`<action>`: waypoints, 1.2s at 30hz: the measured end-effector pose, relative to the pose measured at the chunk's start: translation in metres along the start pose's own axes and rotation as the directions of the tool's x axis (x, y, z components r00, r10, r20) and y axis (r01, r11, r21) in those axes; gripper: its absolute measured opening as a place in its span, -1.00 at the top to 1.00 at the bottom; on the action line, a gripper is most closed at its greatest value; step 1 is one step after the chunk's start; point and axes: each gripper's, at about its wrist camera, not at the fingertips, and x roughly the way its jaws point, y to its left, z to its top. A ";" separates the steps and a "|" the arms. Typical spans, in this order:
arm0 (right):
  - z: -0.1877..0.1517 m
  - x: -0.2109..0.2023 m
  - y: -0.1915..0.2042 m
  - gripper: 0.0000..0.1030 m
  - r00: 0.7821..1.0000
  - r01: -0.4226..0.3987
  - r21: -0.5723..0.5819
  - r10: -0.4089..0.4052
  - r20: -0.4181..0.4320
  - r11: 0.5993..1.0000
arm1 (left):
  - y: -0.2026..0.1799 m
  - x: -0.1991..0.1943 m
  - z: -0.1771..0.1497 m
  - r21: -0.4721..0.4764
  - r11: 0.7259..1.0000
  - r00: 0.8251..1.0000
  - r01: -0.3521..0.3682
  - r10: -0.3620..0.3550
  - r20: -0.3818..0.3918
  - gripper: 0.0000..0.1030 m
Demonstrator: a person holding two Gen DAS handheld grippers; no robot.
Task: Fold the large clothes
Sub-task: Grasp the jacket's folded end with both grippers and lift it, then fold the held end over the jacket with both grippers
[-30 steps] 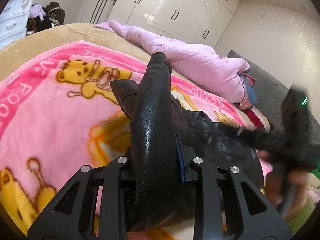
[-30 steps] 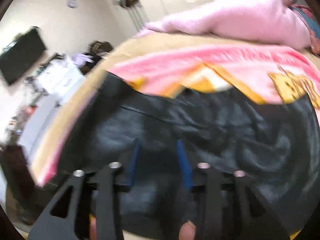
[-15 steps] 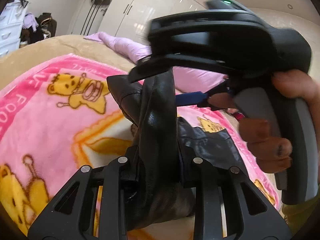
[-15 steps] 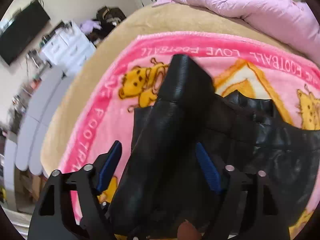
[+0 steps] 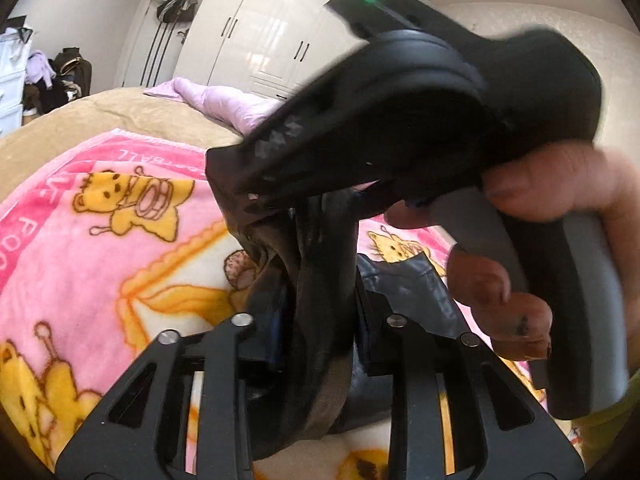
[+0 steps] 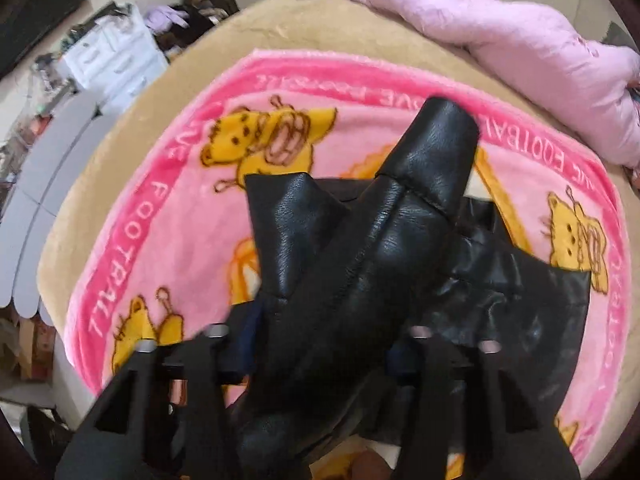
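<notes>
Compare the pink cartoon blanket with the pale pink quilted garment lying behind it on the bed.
The pink cartoon blanket is spread flat; the pale pink quilted garment lies bunched in a long heap. The blanket is vivid pink, printed with yellow bears and lettering; the garment is plain pale lilac-pink. The black leather jacket lies partly on the blanket; the garment lies apart, at the far edge. Both rest on the tan bedcover.

It was a home bedroom. A bed (image 6: 132, 120) carried a pink cartoon blanket (image 6: 192, 216) and, along its far edge, a pink quilt (image 6: 520, 40). Behind the bed stood white wardrobes (image 5: 264, 40), with drawers (image 6: 112, 56) and piled clothes (image 5: 60, 80) at its left.
</notes>
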 end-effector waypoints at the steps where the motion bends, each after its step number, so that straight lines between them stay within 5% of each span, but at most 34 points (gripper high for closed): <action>1: -0.003 -0.004 -0.006 0.49 1.000 -0.010 0.016 0.009 0.022 1.000 | -0.002 -0.002 0.001 0.004 1.000 1.000 0.005 -0.005 -0.001 0.46; 4: -0.009 -0.018 -0.029 0.60 0.995 -0.064 0.052 0.060 0.081 0.997 | -0.009 -0.009 0.003 0.024 0.999 1.000 0.030 -0.031 0.007 0.21; 7: -0.015 -0.035 -0.066 0.63 0.986 -0.118 0.111 0.103 0.131 0.987 | -0.020 -0.026 0.005 0.046 0.997 0.997 0.068 -0.069 0.033 -0.33; 14: -0.036 -0.064 -0.135 0.65 0.960 -0.213 0.179 0.172 0.222 0.961 | 0.007 -0.057 0.021 -0.067 0.996 0.989 0.058 -0.048 0.139 -0.44; 19: -0.054 -0.070 -0.172 0.66 0.939 -0.271 0.195 0.214 0.269 0.943 | 0.038 0.003 0.020 -0.153 0.988 0.999 0.035 -0.041 -0.033 -0.44; 24: -0.077 -0.061 -0.206 0.63 0.929 -0.309 0.205 0.249 0.275 0.929 | 0.028 0.085 0.000 -0.207 0.972 0.956 0.108 -0.159 -0.245 -0.44; 26: -0.086 -0.054 -0.220 0.38 0.946 -0.271 0.256 0.209 0.247 0.928 | 0.011 0.105 -0.011 -0.191 0.974 0.940 0.118 -0.171 -0.294 -0.44; 28: -0.092 -0.044 -0.229 -0.32 0.965 -0.234 0.301 0.185 0.184 0.924 | 0.000 0.114 -0.019 -0.171 0.978 0.937 0.115 -0.165 -0.309 -0.44; 32: -0.108 -0.033 -0.253 -0.58 0.981 -0.194 0.436 0.167 0.099 0.879 | -0.028 0.123 -0.032 -0.104 0.989 0.930 0.105 -0.134 -0.341 -0.43; 36: -0.109 -0.028 -0.243 -0.71 0.990 -0.137 0.454 0.130 0.048 0.880 | -0.047 0.122 -0.041 -0.007 0.998 0.941 0.061 -0.060 -0.334 -0.43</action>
